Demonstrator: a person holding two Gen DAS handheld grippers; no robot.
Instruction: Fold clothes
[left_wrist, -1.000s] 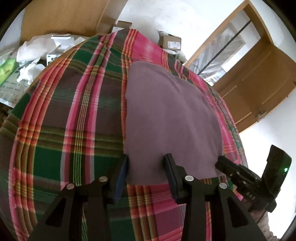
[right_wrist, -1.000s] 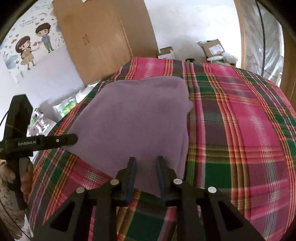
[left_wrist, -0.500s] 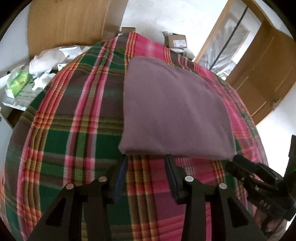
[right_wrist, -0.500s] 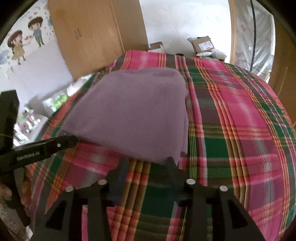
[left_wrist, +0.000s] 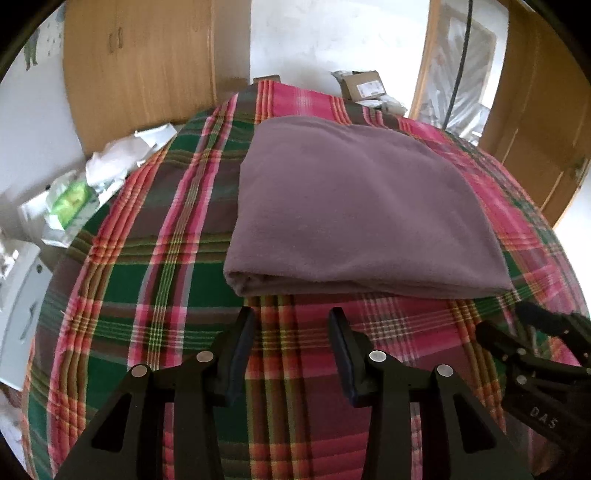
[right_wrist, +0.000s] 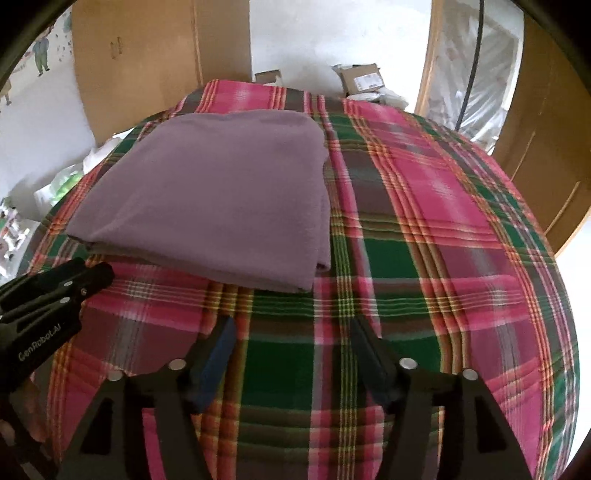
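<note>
A mauve garment lies folded into a flat rectangle on the plaid blanket; its near folded edge faces me. My left gripper hovers open just short of that edge, nothing between its fingers. In the right wrist view the same garment sits at the left middle. My right gripper is open and empty over the blanket, a little back from the garment's near right corner. Each gripper also shows at the edge of the other's view: the right gripper and the left gripper.
The plaid blanket covers a bed. Cardboard boxes sit on the floor beyond it. White bags and a green packet clutter the left side. A wooden wardrobe stands at the back left, a wooden door at the right.
Both grippers have let go of the garment's near edge and pulled back toward me; the right one opened wide. The garment now lies flat and free.
</note>
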